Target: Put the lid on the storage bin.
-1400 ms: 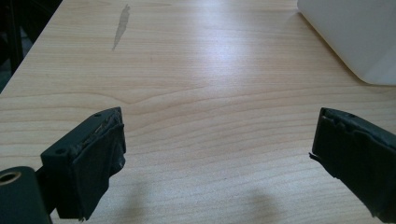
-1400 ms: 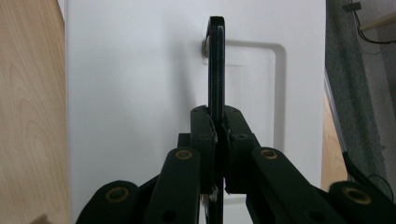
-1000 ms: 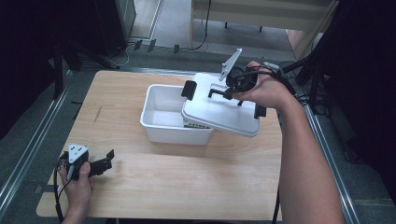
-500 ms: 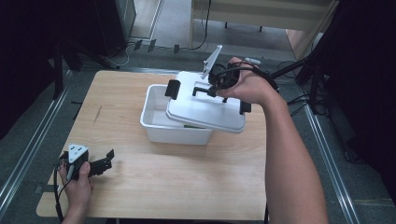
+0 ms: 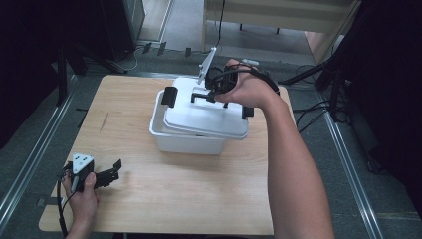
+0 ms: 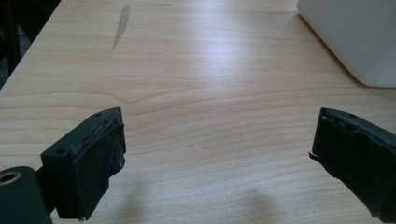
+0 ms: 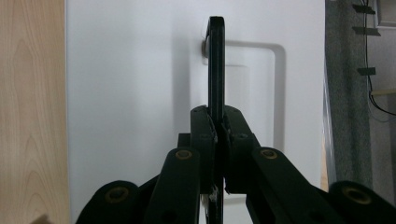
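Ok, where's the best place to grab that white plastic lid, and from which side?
By the thin black handle standing upright at the centre of the white plastic lid, coming from straight above. The flat top gives nothing else to pinch, and the handle's narrow bar fits between the jaws; the right claw is shut on it that way now, over the white plastic bin.

A lab (or test rig): bare wooden table (image 5: 164,199), metal floor rails (image 5: 30,159), trailing cables (image 5: 318,107).

The high view looks forward and down over the whole table (image 5: 149,209). Each gripper view sits close and low; both apparently share the white box (image 6: 355,37).
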Tool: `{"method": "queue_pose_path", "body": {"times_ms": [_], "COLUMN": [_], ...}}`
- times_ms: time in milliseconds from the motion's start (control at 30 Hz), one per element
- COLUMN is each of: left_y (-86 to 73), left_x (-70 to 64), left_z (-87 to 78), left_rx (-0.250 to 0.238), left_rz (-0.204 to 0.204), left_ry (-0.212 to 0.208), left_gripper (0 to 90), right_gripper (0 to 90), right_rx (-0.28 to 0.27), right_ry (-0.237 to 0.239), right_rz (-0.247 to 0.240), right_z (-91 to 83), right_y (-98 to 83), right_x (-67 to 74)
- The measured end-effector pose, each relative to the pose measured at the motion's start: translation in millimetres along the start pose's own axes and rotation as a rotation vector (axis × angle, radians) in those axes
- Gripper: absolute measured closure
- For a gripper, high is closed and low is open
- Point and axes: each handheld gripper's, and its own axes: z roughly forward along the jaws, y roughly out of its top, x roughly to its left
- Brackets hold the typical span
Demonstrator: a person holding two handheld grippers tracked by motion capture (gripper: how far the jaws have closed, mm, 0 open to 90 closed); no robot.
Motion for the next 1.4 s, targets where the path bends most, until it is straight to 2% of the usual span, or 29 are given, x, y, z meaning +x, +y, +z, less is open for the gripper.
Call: {"method": "queue_pose_path", "body": {"times_ms": [533,633,667,700,1033,1067,1100,1200,1233,1400], "left_y": [-0.3,-0.3,-0.3,-0.4,-0.4,-0.4,-0.4,-0.4,-0.5,-0.4], "left_x": [0.0,0.0,0.0,0.1,0.1,0.1,0.1,0.2,0.1,0.4], "left_z": [-0.1,-0.1,-0.3,-0.2,-0.1,-0.1,-0.1,-0.2,-0.2,-0.3], "left_rx": [-0.002,-0.002,-0.002,-0.003,-0.006,-0.005,-0.006,-0.006,-0.006,-0.006], "left_rz": [-0.003,0.002,0.002,0.001,-0.002,-0.001,-0.001,-0.001,-0.001,-0.003], "left_ry": [-0.002,-0.002,-0.003,-0.004,-0.005,-0.005,-0.005,-0.006,-0.006,-0.006], "left_gripper": [3.1,3.2,3.2,3.1,3.2,3.2,3.2,3.1,3.1,3.2], "right_gripper": [85.1,85.1,85.1,85.1,85.1,85.1,85.1,85.1,85.1,84.4], "right_rx": [0.001,0.008,0.015,0.013,0.015,0.024,0.014,0.027,0.02,0.027], "right_ry": [0.024,0.028,0.028,0.031,0.041,0.042,0.045,0.045,0.045,0.052], "right_rz": [-0.053,-0.053,-0.039,-0.053,-0.064,-0.042,-0.065,-0.054,-0.069,-0.061], "right_z": [20.0,23.5,24.3,26.2,37.6,38.4,40.1,42.7,44.5,48.8], "right_y": [26.2,29.2,30.2,31.8,39.5,40.2,40.8,41.6,41.7,40.4], "right_x": [1.2,2.1,3.4,3.1,2.7,4.5,3.2,4.2,3.1,3.7]}}
